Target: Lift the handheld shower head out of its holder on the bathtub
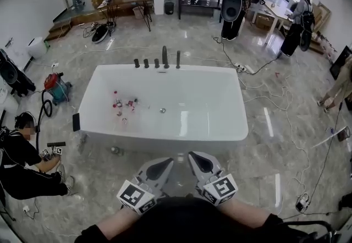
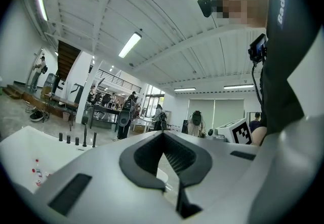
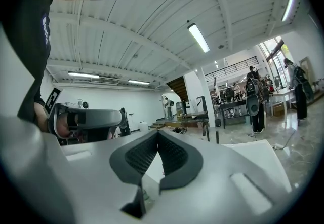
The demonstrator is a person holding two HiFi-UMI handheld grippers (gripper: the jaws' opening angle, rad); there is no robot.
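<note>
here left claw point(image 1: 168, 161), right claw point(image 1: 192, 155) clenched empty; glossy white rectangular bathtub point(image 1: 181, 137) ahead.

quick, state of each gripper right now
left gripper: shut, holding nothing
right gripper: shut, holding nothing

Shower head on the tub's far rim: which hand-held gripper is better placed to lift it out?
Right, narrowly. The shower head ends the fixture row on the right, past the spout. The left hand-held gripper and right hand-held gripper are both shut, across the tub from it.
</note>
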